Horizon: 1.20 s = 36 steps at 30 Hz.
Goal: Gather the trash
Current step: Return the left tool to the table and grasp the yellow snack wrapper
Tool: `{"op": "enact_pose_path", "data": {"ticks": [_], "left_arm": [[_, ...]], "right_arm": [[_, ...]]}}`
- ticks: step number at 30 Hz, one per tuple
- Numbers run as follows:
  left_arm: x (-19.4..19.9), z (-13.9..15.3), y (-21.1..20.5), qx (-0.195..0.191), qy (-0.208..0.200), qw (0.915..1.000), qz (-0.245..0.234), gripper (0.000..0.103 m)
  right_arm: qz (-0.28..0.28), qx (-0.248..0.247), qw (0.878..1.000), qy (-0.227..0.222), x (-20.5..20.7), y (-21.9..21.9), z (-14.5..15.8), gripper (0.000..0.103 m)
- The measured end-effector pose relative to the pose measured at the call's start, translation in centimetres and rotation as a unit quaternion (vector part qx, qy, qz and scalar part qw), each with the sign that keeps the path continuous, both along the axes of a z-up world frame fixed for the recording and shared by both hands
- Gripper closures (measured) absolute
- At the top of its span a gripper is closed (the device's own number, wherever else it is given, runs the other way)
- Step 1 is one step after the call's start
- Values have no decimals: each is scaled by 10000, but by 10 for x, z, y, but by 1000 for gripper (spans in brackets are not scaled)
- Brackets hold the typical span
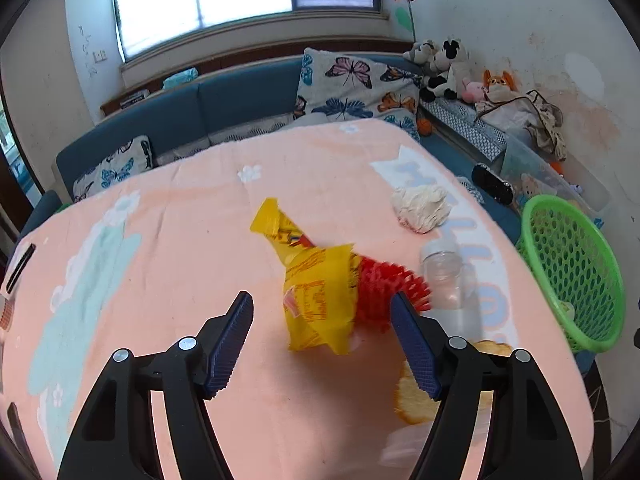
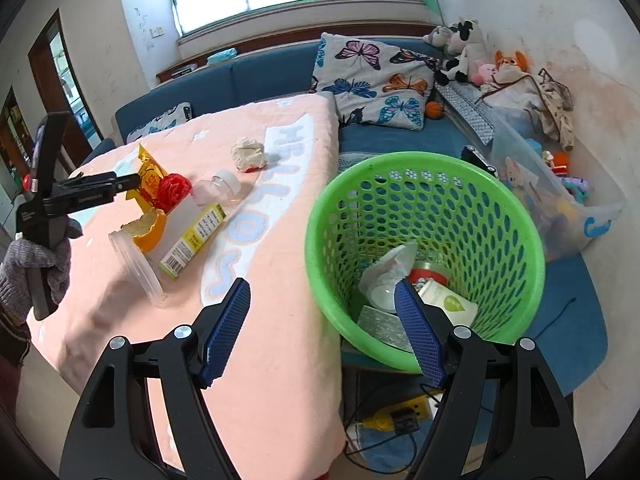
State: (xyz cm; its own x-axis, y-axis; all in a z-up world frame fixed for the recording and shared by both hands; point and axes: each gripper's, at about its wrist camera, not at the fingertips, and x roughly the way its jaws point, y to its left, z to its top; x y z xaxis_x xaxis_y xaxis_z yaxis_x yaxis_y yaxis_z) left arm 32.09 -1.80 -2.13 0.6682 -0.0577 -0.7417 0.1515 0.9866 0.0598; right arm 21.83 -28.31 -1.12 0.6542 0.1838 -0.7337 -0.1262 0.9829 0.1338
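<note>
Item: yellow wrapper [image 1: 316, 292]. Crumpled snack packaging lying on the pink blanket [image 1: 168, 216], directly ahead of the left gripper [image 1: 322, 312] and framed between its two fingers, slightly toward the right finger. Long axis: runs from near end to far end, tilted away and to the left, the twisted tail farthest off.

Left gripper: fingers spread wide, nothing between the pads; no contact with the wrapper visible. Held low and level over the blanket, pointing forward across it, gripped by a gloved hand [image 2: 36, 264] in the right wrist view.

Adjacent items: red spiky ball [image 1: 388, 292] touching the wrapper's right side, just ahead of the right finger; clear bottle [image 1: 448, 276] beyond the ball to the right; crumpled paper wad [image 1: 420, 208] farther ahead and right; orange peel [image 1: 416, 396] under the right finger.

Right gripper [image 2: 322, 316]: fingers apart, empty, held over the rim of the green basket [image 2: 320, 264], which stands just off the blanket's edge with trash already inside.

Judgement: the left gripper is much the nearer to the wrapper; a short forward advance and closure should take it, with risk of catching the ball too.
</note>
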Motion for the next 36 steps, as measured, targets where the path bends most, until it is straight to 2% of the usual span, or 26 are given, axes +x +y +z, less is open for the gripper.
{"op": "enact_pose_path", "data": {"ticks": [3, 9, 16, 19, 28, 36], "left_arm": [[6, -7, 4, 26, 36, 10000, 32, 35], [15, -17, 5, 76, 66, 9999, -110, 47], [15, -20, 9, 34, 8, 9997, -257, 83], [11, -17, 11, 142, -110, 9996, -215, 91], [-14, 8, 29, 123, -490, 9987, -51, 94], [-44, 25, 51, -2, -685, 9976, 45, 94]], "right_arm": [[47, 3, 10000, 25, 4, 8, -1, 28], [147, 10, 9999, 69, 10, 19, -4, 28], [299, 29, 9995, 99, 15, 34, -5, 28], [384, 55, 9992, 90, 17, 42, -5, 28], [766, 324, 9965, 96, 19, 76, -3, 29], [1419, 264, 9893, 194, 18, 128, -12, 38]]}}
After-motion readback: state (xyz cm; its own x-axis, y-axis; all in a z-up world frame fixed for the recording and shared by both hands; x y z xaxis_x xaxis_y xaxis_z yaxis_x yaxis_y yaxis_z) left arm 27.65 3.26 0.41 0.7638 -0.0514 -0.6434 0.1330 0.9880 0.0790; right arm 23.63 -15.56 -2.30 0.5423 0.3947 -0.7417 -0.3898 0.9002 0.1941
